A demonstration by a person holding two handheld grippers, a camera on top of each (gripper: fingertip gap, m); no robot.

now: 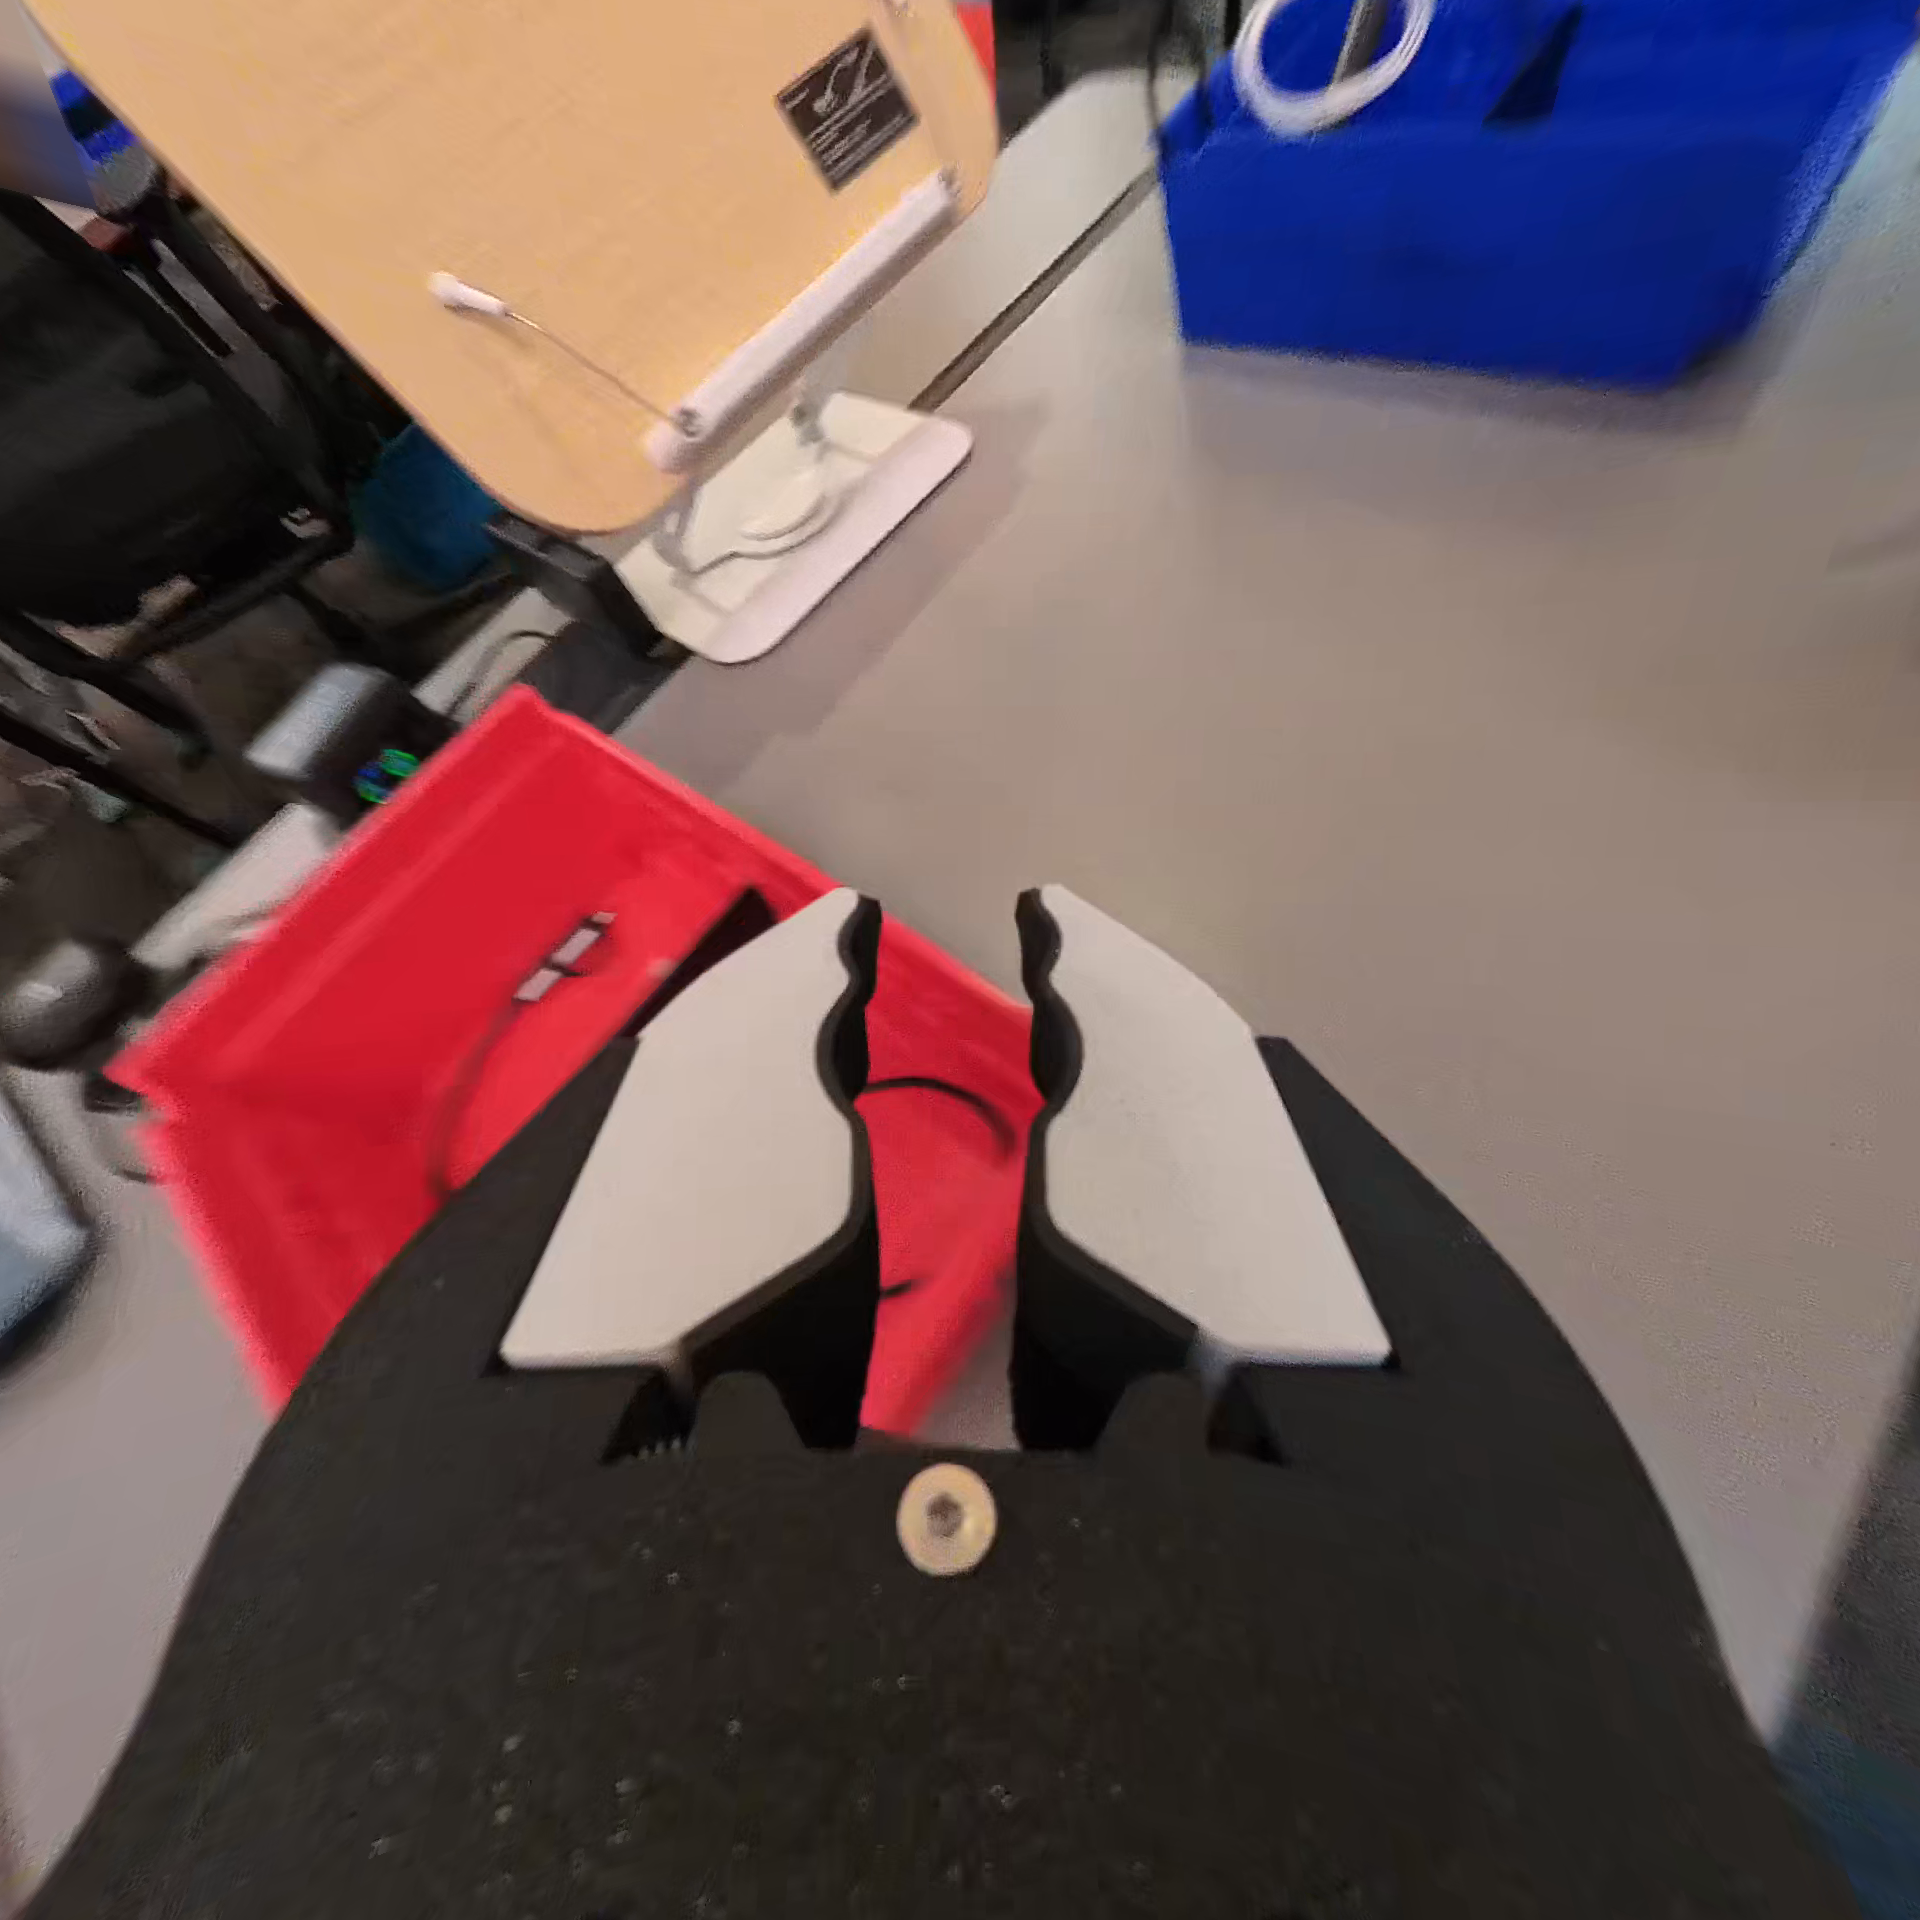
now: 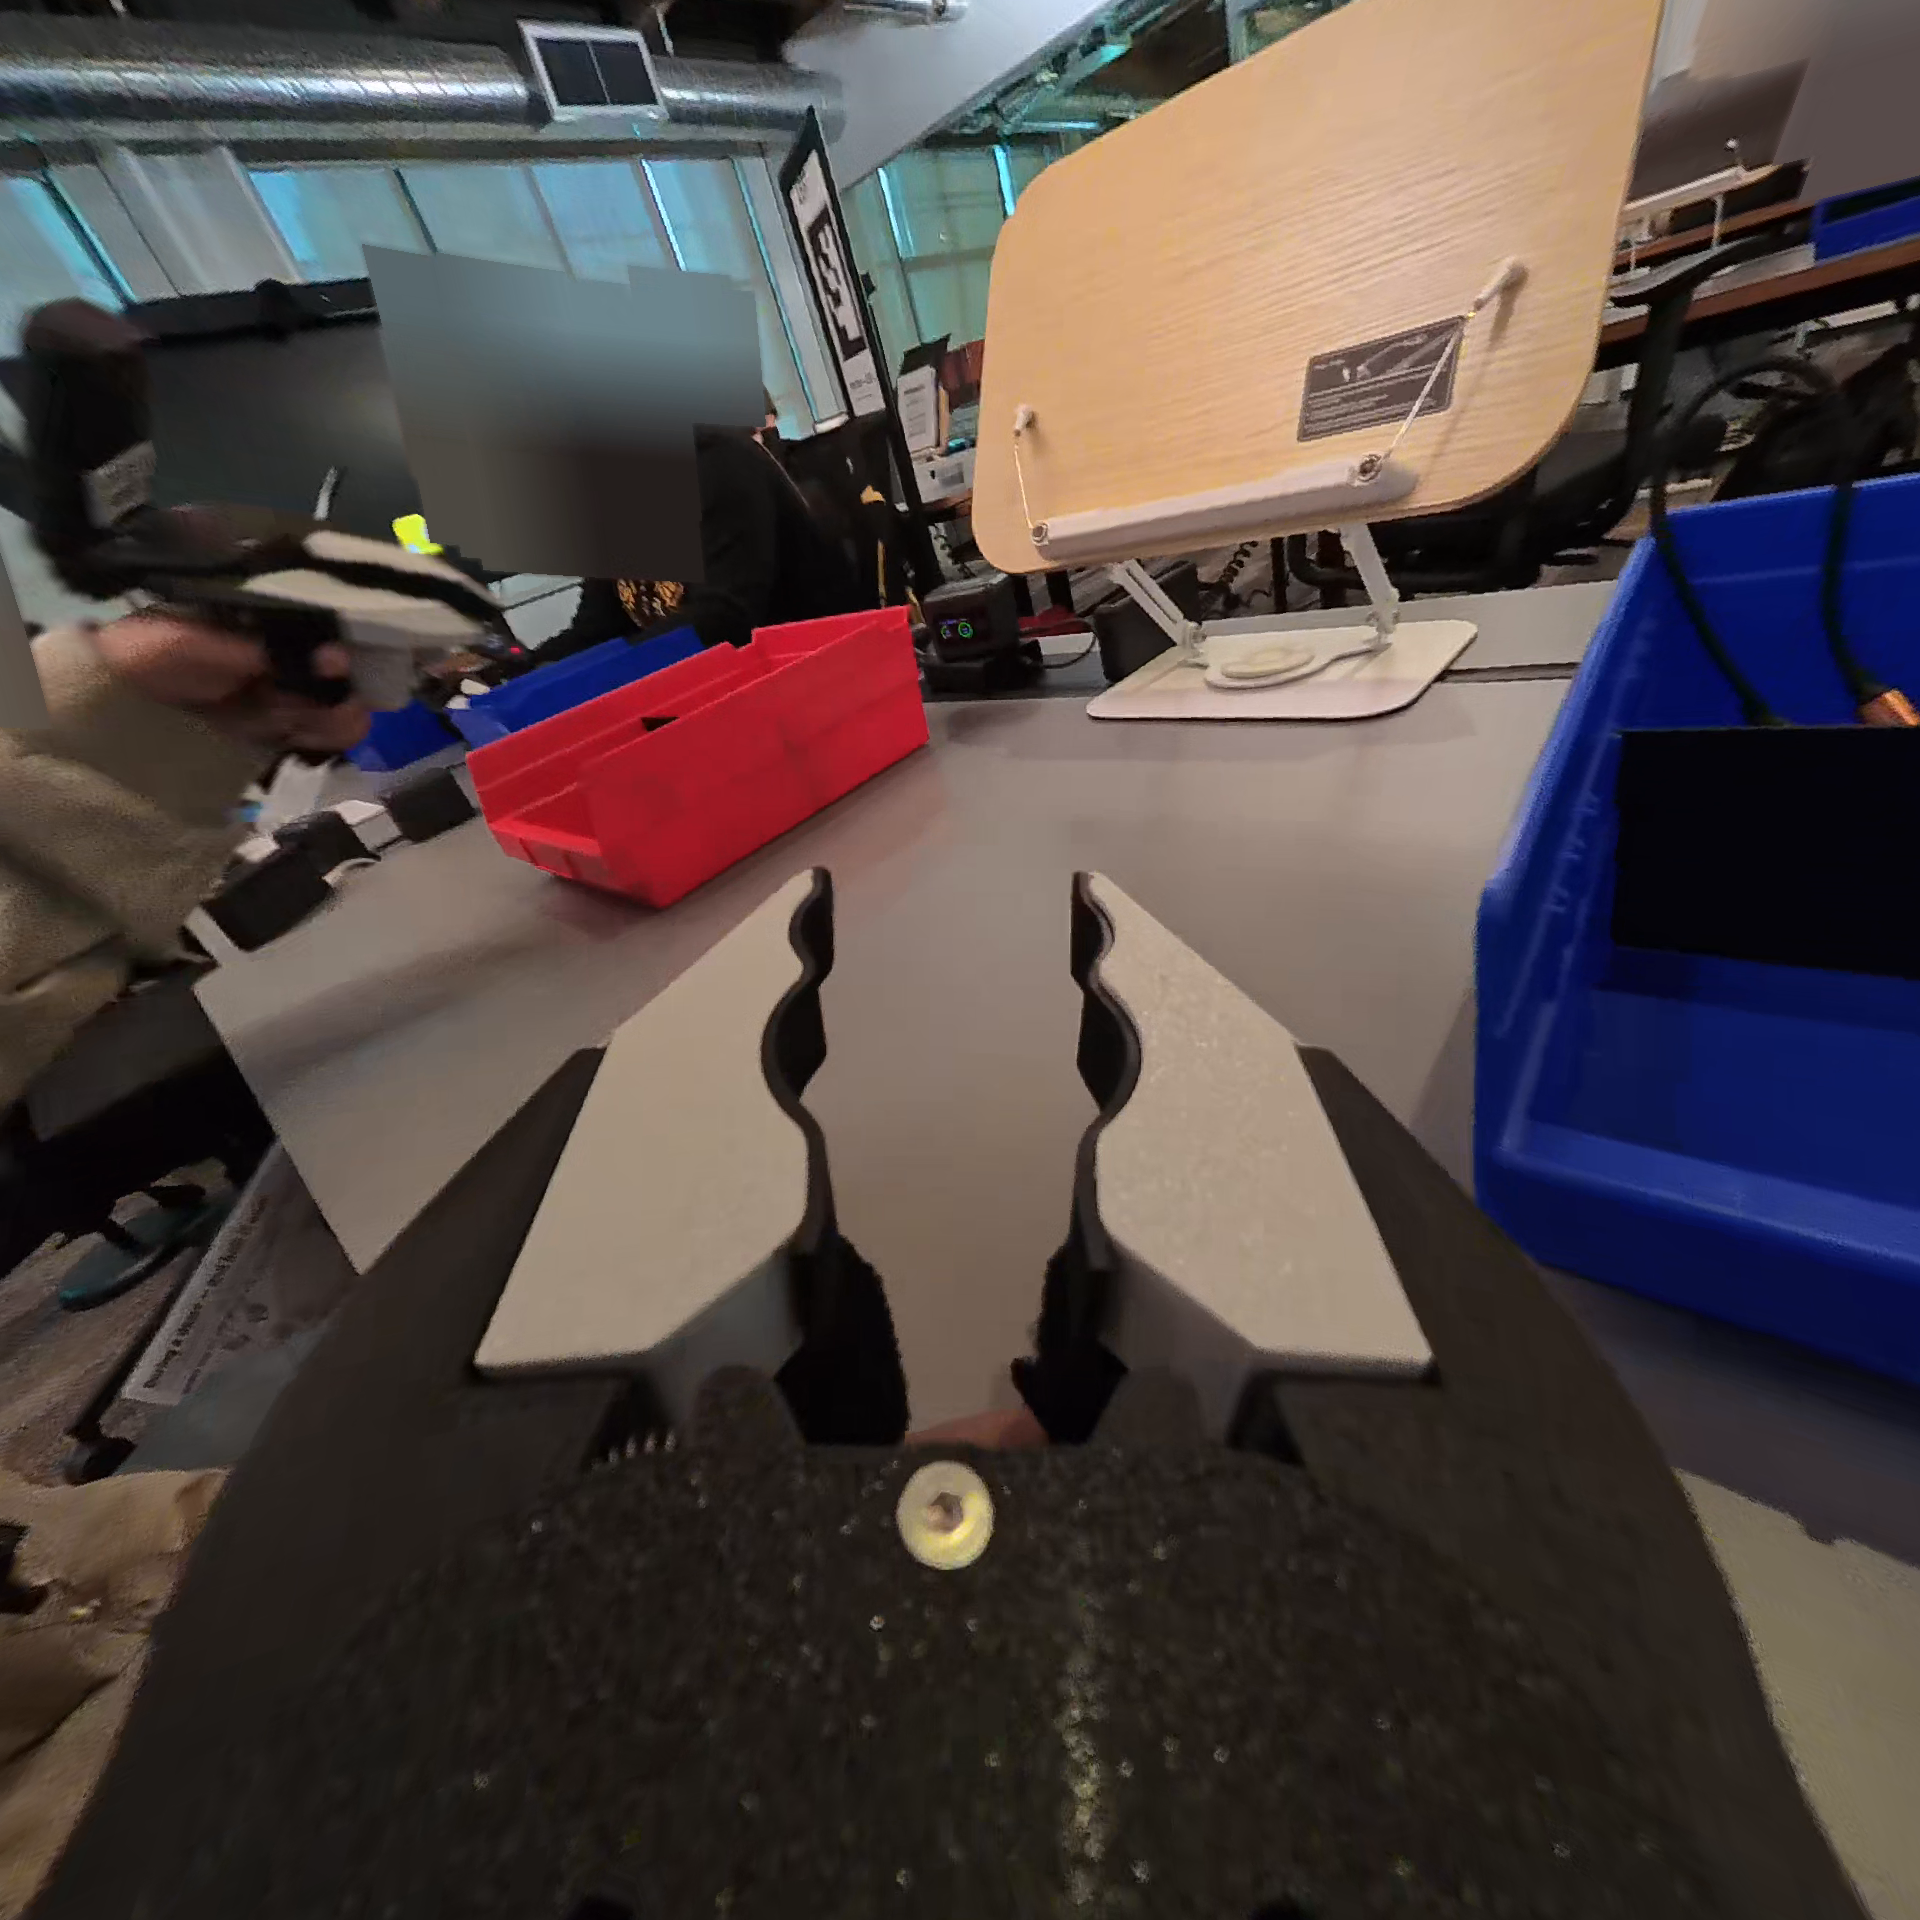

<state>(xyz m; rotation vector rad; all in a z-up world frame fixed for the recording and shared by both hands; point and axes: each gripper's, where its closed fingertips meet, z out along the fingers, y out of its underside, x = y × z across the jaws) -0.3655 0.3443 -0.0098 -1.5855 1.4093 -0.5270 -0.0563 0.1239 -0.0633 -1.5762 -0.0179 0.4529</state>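
- Left gripper [image 1: 948,914] above red bin [image 1: 436,997], jaws apart, empty; thin black cable [image 1: 935,1091] inside, apparently.
- Right gripper [image 2: 951,894] over grey table [image 2: 1195,831], jaws apart, empty; blue bin [image 2: 1662,1143] just beside.

Grey table [image 2: 1195,790] fills the centre of the right wrist view. Ceiling at 11 o'clock: ribbed silver duct [image 2: 312,83] with a square vent [image 2: 592,64]. Below it, a row of large windows [image 2: 416,223] admits daylight. At 2 o'clock, a further desk [image 2: 1714,265] and a dark office chair [image 2: 1683,343]. At 8 o'clock, patterned grey carpet [image 2: 62,1340].
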